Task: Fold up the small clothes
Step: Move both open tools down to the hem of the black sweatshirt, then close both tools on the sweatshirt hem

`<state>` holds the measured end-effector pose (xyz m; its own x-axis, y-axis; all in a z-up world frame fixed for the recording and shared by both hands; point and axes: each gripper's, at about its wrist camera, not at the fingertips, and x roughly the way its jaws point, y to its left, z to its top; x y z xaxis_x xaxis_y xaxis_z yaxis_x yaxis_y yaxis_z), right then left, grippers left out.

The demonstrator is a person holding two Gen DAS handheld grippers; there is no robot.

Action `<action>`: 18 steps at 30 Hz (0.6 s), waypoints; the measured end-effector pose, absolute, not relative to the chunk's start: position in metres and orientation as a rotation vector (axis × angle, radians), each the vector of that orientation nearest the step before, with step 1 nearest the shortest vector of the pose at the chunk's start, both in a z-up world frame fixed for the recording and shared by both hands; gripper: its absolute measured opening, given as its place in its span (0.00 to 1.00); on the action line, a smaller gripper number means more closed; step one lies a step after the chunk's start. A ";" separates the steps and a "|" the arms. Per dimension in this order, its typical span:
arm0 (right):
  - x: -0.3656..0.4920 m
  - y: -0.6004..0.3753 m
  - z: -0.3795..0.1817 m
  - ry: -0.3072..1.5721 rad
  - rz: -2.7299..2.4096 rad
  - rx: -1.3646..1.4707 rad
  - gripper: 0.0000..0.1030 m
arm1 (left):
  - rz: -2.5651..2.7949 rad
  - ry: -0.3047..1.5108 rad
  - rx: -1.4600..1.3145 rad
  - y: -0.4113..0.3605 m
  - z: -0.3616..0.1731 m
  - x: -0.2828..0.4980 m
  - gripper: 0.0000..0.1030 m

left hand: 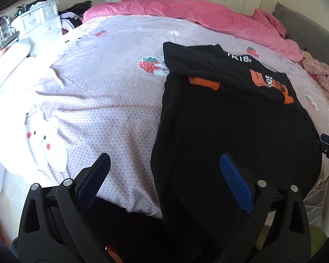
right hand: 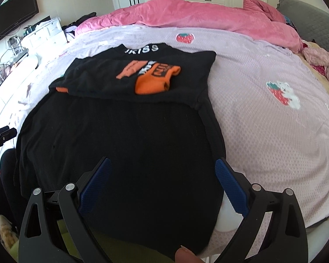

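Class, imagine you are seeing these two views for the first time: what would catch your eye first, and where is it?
The black T-shirt with orange print lies on the lilac strawberry-print bedsheet, its top part folded over. Behind it, a pink duvet is bunched along the bed's far side. Both the left gripper and the right gripper hover open over the shirt's near end.

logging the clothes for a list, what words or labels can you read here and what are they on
"JKISS" in white, near the far edge of the black shirt; first letter unclear.
Orange patch: black and white lettering, too blurred to read.
Paler orange strip: fine print, too small to read.
Nothing else legible.
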<state>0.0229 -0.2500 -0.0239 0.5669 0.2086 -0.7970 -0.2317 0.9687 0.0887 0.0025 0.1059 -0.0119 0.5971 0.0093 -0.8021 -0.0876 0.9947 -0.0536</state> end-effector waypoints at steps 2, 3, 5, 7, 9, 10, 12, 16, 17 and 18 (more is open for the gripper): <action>0.020 -0.252 -0.026 0.940 0.258 -0.028 0.92 | 0.061 0.949 -0.083 0.107 -0.017 0.002 0.91; 0.018 -0.253 -0.027 0.942 0.254 -0.030 0.92 | 0.062 0.957 -0.083 0.107 -0.020 0.002 0.91; 0.015 -0.256 -0.030 0.949 0.249 -0.030 0.92 | 0.059 0.972 -0.085 0.108 -0.024 0.001 0.91; 0.011 -0.259 -0.032 0.956 0.243 -0.035 0.92 | 0.055 0.981 -0.078 0.107 -0.027 0.000 0.91; 0.009 -0.262 -0.035 0.969 0.241 -0.038 0.92 | 0.043 0.994 -0.067 0.105 -0.029 -0.001 0.91; 0.007 -0.263 -0.037 0.976 0.240 -0.035 0.92 | 0.038 0.996 -0.064 0.105 -0.030 -0.001 0.91; 0.004 -0.265 -0.039 0.984 0.244 -0.032 0.92 | 0.032 0.995 -0.072 0.105 -0.032 -0.002 0.91; -0.002 -0.267 -0.040 0.990 0.256 -0.025 0.92 | 0.017 1.011 -0.092 0.109 -0.037 -0.005 0.91; -0.003 -0.268 -0.041 0.992 0.257 -0.022 0.92 | 0.014 1.017 -0.103 0.111 -0.040 -0.005 0.90; -0.004 -0.268 -0.041 0.995 0.258 -0.019 0.92 | 0.010 1.022 -0.114 0.113 -0.041 -0.006 0.88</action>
<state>-0.0038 -0.2681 -0.0411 0.5170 0.2061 -0.8308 -0.2233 0.9694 0.1015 -0.0062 0.1126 -0.0413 0.5220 -0.0449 -0.8517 -0.0616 0.9940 -0.0902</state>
